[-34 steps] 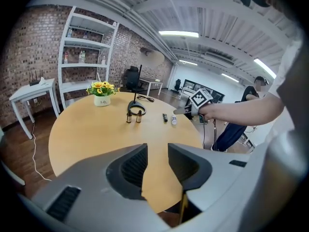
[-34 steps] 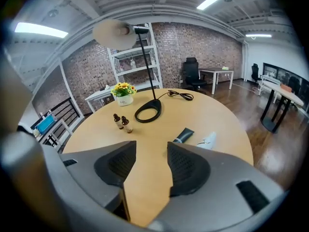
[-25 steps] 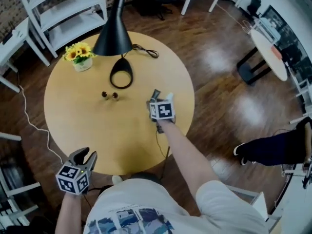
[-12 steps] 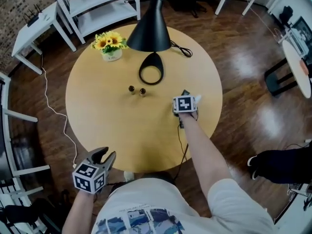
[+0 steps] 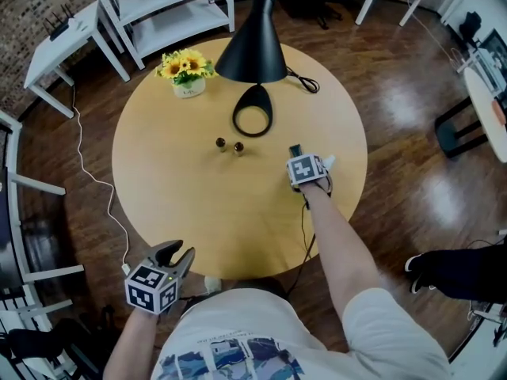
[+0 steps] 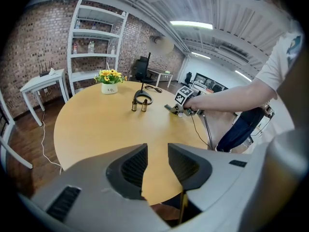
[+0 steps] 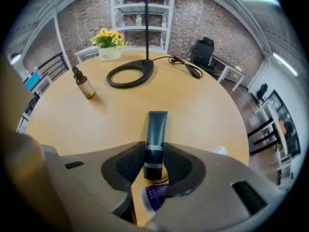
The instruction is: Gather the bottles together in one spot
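Little was changed since half a second before: the right gripper [image 5: 298, 157] was kept at the same spot relative to the two small amber bottles, and the left gripper [image 5: 176, 252] was kept off the near edge of the round wooden surface [image 5: 174, 204]; only the head view itself was shifted slightly. A dark tube [image 7: 157, 127] was clamped by its banded cap end between the jaws of the right gripper [image 7: 154, 153], its flat end pointed toward the ring base of the black lamp [image 5: 253, 120]; whether the tube was touching the surface could not be told. A purple-labelled item [image 7: 153, 197] was seen just below those jaws, but what it was could not be made out. The two amber bottles [image 5: 220, 142] [image 5: 238, 147] were stood upright just beside each other near the middle of the surface, in front of the lamp base and well apart from the tube. The jaws of the left gripper [image 6: 157, 163] were held narrowly apart with nothing between them, only bare wood being seen through the gap. A white pot of yellow flowers [image 5: 187, 71] was set near the far edge, to the left of the lamp
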The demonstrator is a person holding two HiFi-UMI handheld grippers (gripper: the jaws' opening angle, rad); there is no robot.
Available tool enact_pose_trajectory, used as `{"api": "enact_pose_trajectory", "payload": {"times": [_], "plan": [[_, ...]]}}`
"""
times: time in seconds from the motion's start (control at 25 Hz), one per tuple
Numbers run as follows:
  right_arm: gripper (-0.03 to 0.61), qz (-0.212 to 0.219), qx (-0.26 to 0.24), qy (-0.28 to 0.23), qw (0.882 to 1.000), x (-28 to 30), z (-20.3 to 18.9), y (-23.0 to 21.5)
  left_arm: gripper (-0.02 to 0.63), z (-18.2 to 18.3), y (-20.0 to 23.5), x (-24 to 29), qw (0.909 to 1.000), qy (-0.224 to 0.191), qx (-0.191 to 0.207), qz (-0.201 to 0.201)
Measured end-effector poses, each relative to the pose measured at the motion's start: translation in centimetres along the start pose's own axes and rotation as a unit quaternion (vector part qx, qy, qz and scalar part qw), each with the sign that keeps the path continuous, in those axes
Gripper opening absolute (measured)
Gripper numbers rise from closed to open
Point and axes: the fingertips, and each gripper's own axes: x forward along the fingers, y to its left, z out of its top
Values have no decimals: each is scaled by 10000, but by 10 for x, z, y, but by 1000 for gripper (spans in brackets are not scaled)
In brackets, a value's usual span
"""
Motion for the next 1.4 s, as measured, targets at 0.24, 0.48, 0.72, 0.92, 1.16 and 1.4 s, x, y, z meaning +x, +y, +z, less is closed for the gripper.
{"api": "enact_pose_trajectory", "payload": {"times": [0.24,0.48,0.72,0.92,1.16,1.4], "plan": [[101,-348,-392,-383,9979,-13,9,-4,133,1,-4,1,10000,-12,42,7],[101,-170,-141,-1198,9926,-57,25,11,133,11,-5,5,9996,-21,241,-166],[101,270,75,-1961,9802,-127,31,49,133,55,-12,17,9952,-192,767,-584],[101,533,149,-2281,9721,-185,16,86,133,87,-24,31,9902,-319,1016,-905],[101,655,102,-2672,9614,-254,-8,139,133,104,-49,23,9813,-460,1199,-1437],[101,672,123,-2979,9521,-313,-44,201,133,97,-77,-14,9627,-592,1287,-2305]]}}
